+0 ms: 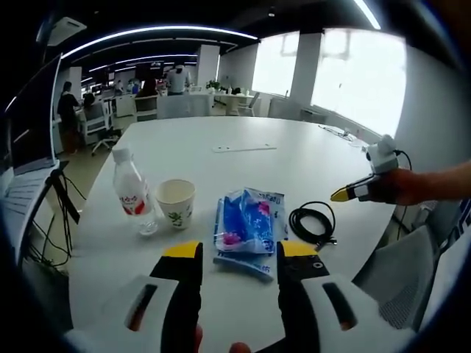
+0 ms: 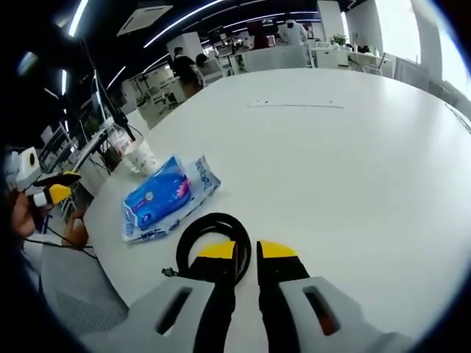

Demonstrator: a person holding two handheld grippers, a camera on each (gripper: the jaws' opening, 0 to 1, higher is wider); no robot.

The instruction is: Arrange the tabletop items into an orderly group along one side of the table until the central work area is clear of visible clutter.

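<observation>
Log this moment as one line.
left gripper open near tissue pack | right gripper nearly closed over cable coil | holding nothing

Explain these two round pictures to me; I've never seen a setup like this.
There is no robot here. A person holds a pair of tongs in each hand, and a fisheye camera rides on each pair, looking forward along its jaws.

In the left gripper view, the left tongs stand open in front of a blue packet. On the white table also stand a bottle and a paper cup, with a coiled black cable beside the packet. The right tongs come in from the right.

In the right gripper view, the right tongs hang over the cable, jaws nearly together. Neither pair visibly holds anything.
</observation>
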